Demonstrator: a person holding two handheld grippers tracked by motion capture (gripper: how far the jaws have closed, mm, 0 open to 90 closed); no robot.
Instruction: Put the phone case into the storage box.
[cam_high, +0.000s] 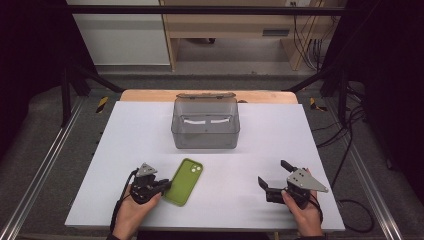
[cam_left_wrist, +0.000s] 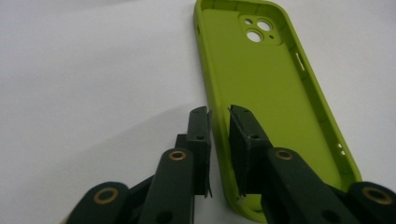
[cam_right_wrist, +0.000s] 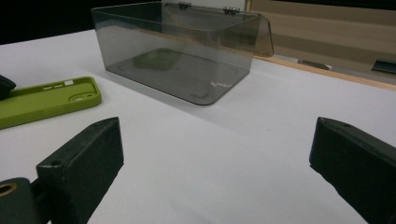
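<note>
The left gripper (cam_left_wrist: 219, 116) has its jaws drawn narrow on the near left wall of the green phone case (cam_left_wrist: 271, 107), one pad outside the rim and one inside the hollow; the pads look pressed on that thin wall, which is likely the only part of so flat a thing that offers a bite. The case lies open side up on the white table (cam_high: 125, 150), camera cut-outs at its far end, toward the near left of the table in the high view, just right of the left hand (cam_high: 131, 212); gripped at the edge, it could be tipped up and lifted rather than scraped along. The right gripper (cam_high: 274, 176) rests at the near right, well apart from the case, jaws spread wide with nothing between them; it appears to be waiting. Farther off, at the middle of the table, stands a smoky clear box (cam_high: 205, 125) with its hinged lid thrown back, so its mouth is free, probably to take the case.
</note>
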